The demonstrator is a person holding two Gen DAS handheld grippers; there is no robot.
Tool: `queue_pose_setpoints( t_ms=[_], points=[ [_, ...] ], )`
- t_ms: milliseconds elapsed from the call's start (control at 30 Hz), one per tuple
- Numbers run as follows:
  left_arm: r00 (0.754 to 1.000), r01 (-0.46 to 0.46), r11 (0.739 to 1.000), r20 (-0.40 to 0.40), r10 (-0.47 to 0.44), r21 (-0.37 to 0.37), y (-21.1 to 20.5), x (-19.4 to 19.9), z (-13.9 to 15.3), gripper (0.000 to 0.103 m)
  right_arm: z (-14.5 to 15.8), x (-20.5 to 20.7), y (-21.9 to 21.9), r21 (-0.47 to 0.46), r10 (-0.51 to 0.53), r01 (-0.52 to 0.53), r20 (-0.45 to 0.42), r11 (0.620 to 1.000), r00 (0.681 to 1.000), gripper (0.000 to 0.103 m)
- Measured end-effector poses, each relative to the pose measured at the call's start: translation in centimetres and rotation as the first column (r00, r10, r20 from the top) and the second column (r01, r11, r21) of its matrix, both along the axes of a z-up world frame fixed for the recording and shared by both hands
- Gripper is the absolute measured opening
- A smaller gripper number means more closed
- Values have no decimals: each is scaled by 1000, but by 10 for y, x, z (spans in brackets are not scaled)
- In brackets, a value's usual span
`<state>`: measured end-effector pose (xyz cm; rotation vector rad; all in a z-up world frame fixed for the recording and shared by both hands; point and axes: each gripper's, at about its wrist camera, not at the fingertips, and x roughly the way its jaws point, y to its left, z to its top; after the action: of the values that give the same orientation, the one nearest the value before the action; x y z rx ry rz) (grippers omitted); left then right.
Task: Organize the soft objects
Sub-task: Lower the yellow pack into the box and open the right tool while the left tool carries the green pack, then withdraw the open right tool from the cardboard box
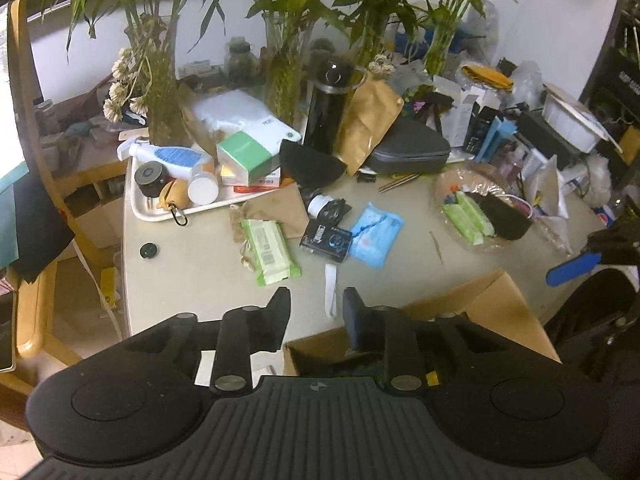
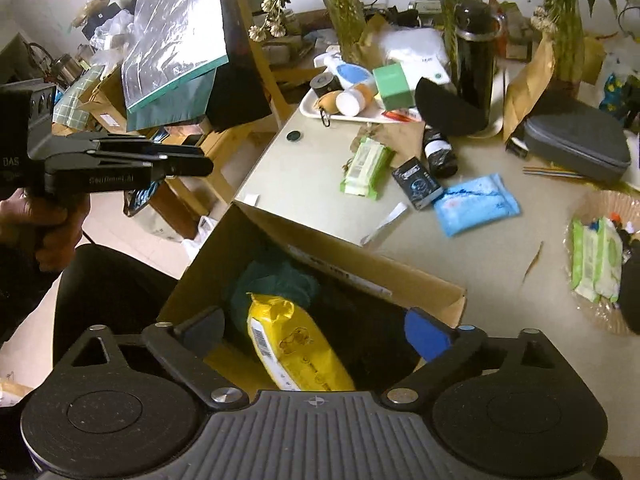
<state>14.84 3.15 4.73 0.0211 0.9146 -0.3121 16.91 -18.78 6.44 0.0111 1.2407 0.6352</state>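
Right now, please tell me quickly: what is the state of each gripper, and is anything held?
Left gripper: partly open, holding nothing.
Right gripper: wide open, empty, above the yellow plastic packet in the brown cardboard box.

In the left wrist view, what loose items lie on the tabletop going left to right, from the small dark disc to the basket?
Small dark disc → green wipes pack → black box → blue wipes pack → basket holding more green packs.
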Motion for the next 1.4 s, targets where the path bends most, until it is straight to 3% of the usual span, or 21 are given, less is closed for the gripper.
queue_pose_setpoints(
  t_ms=[167, 267, 533, 700, 833, 967, 1100, 1200, 1267, 1333, 1400],
  points=[
    [1000, 6, 1000, -10, -5, 19, -2, 0, -6, 37, -6, 1, -6, 8, -24, 24, 8, 1000, 1000, 100],
    [1000, 7, 1000, 3, -7, 29, -3, 0, -8, 53, -8, 3, -13, 25, -54, 54, 19, 998, 998, 102],
    [1000, -5, 999, -7, 5, 36, -3, 7, -16, 58, -22, 12, -32, -8, -157, 158, 74, 987, 985, 102],
    [1000, -9, 1000, -6, 9, 29, -1, 11, -21, 58, -53, 23, -38, -118, -213, 215, 28, 969, 977, 72],
    [1000, -17, 999, -8, 17, 28, 0, 17, -24, 58, -80, 30, -38, -213, -236, 231, 0, 949, 972, 15],
    [1000, -21, 999, -14, 21, 36, 2, 26, -32, 58, -85, 35, -39, -185, -232, 237, 49, 954, 971, 14],
    [999, -35, 998, -34, 37, 44, 4, 45, -45, 58, -87, 40, -37, -163, -212, 223, 82, 961, 974, 14],
    [998, -41, 998, -52, 43, 40, 6, 63, -57, 58, -82, 46, -42, -112, -186, 194, 72, 975, 980, 26],
    [998, -34, 999, -60, 36, 39, 5, 74, -64, 58, -76, 51, -48, -44, -180, 183, 72, 982, 981, 63],
    [998, -14, 999, -65, 16, 38, 5, 88, -73, 58, -68, 56, -54, 33, -181, 178, 105, 983, 978, 85],
    [998, 5, 999, -66, -2, 45, 4, 101, -82, 58, -64, 60, -60, 98, -182, 169, 135, 981, 974, 94]
  ],
)
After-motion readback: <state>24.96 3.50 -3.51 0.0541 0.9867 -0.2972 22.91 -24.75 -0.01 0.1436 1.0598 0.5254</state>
